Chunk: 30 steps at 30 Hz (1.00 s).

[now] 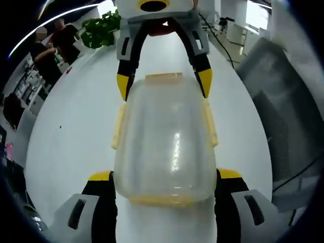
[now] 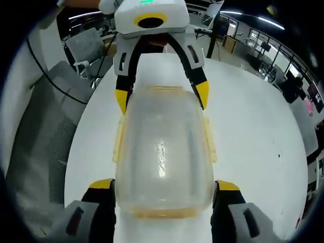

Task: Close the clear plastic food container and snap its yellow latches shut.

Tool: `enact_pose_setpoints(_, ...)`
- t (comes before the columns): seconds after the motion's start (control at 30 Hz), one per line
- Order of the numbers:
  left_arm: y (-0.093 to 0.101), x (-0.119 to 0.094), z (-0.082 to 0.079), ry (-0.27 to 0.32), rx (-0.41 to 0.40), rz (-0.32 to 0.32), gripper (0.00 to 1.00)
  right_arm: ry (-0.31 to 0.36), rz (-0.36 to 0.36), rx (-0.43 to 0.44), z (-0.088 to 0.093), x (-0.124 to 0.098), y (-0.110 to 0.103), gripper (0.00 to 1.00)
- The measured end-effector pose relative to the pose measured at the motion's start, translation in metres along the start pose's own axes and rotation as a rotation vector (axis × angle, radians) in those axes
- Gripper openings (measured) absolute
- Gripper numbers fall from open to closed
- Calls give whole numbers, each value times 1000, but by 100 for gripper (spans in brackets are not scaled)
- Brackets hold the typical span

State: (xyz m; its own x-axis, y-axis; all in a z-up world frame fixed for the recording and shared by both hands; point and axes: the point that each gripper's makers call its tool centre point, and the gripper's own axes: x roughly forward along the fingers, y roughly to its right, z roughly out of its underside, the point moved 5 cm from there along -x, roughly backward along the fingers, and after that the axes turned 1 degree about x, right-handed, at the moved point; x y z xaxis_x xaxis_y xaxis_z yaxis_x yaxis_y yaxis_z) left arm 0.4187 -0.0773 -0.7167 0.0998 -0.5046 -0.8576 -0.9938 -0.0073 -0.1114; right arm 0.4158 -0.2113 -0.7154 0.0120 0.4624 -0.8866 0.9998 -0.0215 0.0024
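Container (image 1: 164,147) sits on the white surface (image 1: 76,126), lid on, squarely between the two grippers, which face each other across its length.

Left gripper (image 1: 165,183): jaws spread, straddling the near end, yellow tips just beside the container walls. Right gripper (image 2: 164,187): same at the opposite end, jaws spread to either side. Can't tell whether any tip is actually touching the plastic.

Yellow latches: the side latches (image 1: 118,126) look flared outward, so I read them as not snapped yet. End latch (image 1: 163,77) state is unclear.

Step in hand: lid looks seated, the grippers are bracing the container, latching is still to do.

Next move probably needs one gripper steadying while the other presses a side latch flat against the wall.
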Motion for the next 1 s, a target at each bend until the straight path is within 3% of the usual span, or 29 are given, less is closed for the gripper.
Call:
enact_pose_setpoints(0.3, -13, -3, 7, 2, 7, 0, 77, -13, 0, 6, -7, 2, 12, 77)
enact_pose_setpoints(1.0, -87, 4, 11, -30, 11, 4, 78, -7, 5, 5, -10, 4, 86, 77)
